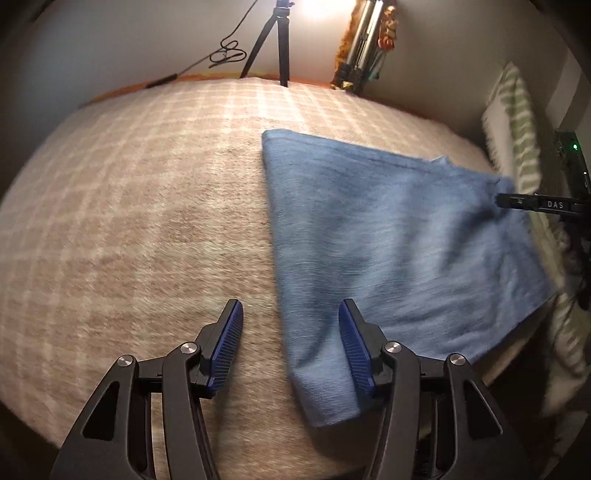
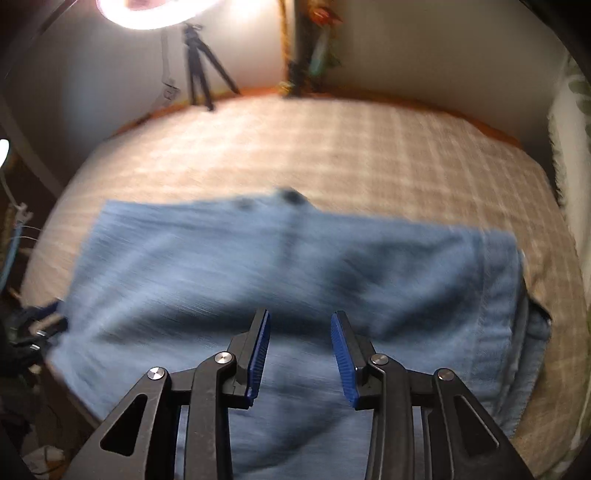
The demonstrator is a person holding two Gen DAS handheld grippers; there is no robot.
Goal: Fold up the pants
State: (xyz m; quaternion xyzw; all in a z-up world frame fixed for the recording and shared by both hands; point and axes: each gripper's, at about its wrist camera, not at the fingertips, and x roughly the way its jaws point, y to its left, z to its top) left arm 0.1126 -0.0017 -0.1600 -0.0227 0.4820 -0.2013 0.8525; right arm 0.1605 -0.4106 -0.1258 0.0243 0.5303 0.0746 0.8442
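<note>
At six o'clock in the left wrist view, the left gripper (image 1: pixel 290 314) with its black fingers and blue ribbed pads is hanging with its jaws apart, gripping nothing; the near corner of the folded pale-blue denim pants (image 1: pixel 388 251) is lying between and under them. The pants are spreading toward two o'clock across the beige checked bed blanket (image 1: pixel 147 206). In the right wrist view the right gripper (image 2: pixel 300 325) is hovering over the pants (image 2: pixel 258 266), jaws partly open and empty. At three o'clock of the left view a green-and-white striped pillow (image 1: pixel 517 122) is leaning. At twelve o'clock a black tripod (image 1: pixel 275 40) is standing under a bright lamp (image 2: pixel 147 11).
</note>
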